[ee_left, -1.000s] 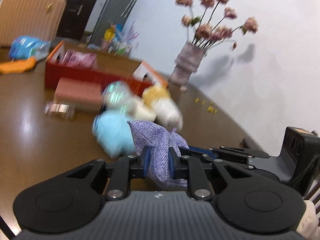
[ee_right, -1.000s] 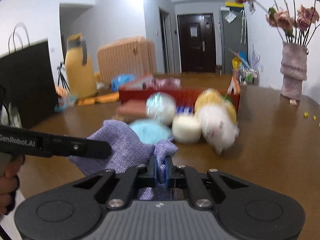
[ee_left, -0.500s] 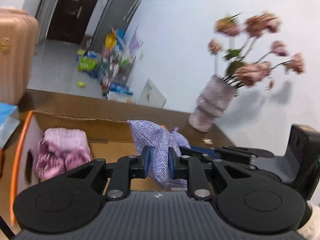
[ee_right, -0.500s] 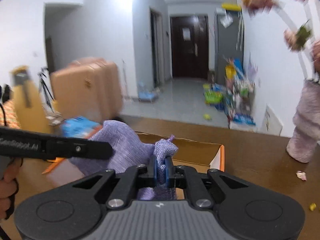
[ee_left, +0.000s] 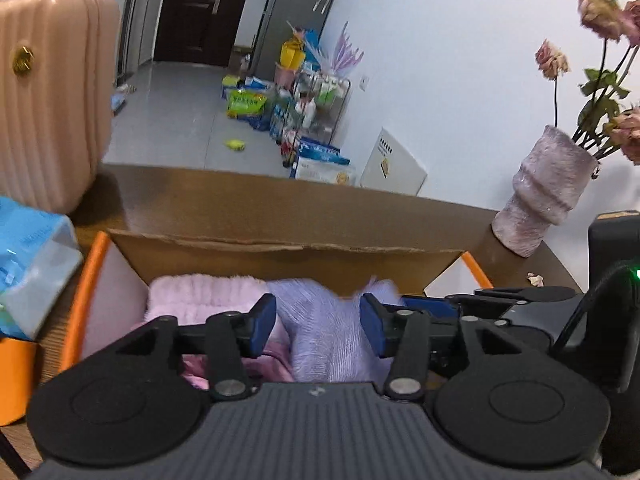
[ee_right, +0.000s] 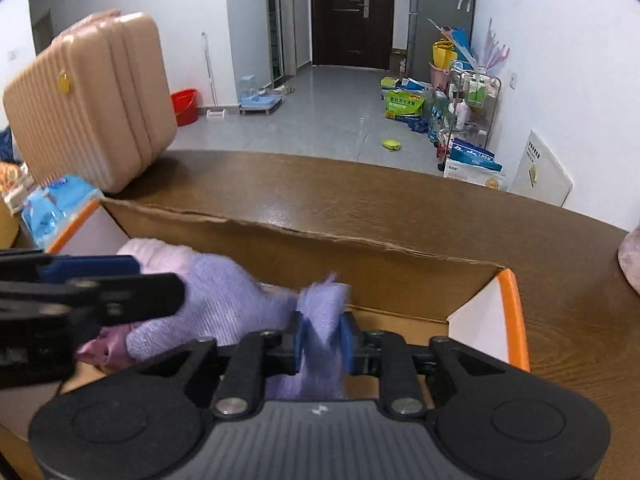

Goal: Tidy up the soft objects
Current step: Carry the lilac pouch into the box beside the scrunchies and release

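Note:
A purple knitted cloth hangs over the open cardboard box with orange flaps, between both grippers. My left gripper has its jaws opening, and the blurred cloth sits loose in the wide gap between the pads. My right gripper has its jaws opening too, but a bunched corner of the purple cloth still fills the narrow gap and touches both pads. A pink fluffy towel lies in the left half of the box. The left gripper's fingers reach in from the left in the right wrist view.
The box stands on a brown wooden table. A pink suitcase and a blue plastic packet are left of the box. A vase of dried flowers stands to its right. Beyond the table edge lies the floor with clutter.
Both grippers carried the purple cloth away from the plush toys to above the box. The left jaws have spread wide and the right jaws have parted a little; the cloth now sags into the box.

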`<state>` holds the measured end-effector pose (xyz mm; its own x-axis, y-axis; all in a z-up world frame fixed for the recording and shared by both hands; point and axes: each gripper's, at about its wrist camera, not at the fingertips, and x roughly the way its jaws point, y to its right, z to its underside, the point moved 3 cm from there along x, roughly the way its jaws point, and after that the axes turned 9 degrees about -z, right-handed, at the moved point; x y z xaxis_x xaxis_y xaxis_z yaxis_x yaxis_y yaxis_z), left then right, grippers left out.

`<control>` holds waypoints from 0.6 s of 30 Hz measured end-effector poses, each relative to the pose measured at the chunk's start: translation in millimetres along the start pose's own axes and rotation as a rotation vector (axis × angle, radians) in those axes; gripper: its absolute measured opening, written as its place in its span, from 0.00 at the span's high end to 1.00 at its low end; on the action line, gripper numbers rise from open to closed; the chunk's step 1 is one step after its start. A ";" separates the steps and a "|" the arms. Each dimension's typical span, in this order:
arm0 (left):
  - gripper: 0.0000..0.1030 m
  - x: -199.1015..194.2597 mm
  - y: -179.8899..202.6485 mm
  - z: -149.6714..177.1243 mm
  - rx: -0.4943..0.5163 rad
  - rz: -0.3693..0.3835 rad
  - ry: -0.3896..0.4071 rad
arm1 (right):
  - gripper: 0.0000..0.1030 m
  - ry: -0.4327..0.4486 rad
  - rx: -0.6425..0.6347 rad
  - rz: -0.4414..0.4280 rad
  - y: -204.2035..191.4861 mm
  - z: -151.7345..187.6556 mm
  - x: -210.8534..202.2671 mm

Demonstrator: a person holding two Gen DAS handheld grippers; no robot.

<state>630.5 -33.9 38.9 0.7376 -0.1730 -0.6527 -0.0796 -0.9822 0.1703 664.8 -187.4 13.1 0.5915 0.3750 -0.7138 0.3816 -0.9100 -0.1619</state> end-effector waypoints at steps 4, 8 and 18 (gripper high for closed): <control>0.52 -34.9 -1.0 -10.0 0.016 -0.023 0.034 | 0.81 0.052 -0.016 -0.001 6.5 -7.0 -35.7; 0.44 -82.2 1.6 -17.9 0.055 -0.050 0.091 | 0.76 0.124 -0.056 -0.004 2.3 -10.7 -94.9; 0.26 -203.4 11.7 9.2 0.097 -0.097 0.189 | 0.65 0.261 -0.090 0.003 -1.9 16.7 -227.3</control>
<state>473.4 -10.9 166.9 0.8565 -0.0696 -0.5114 -0.0596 -0.9976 0.0359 517.7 -273.9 164.2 0.7516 0.4154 -0.5124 0.4339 -0.8964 -0.0903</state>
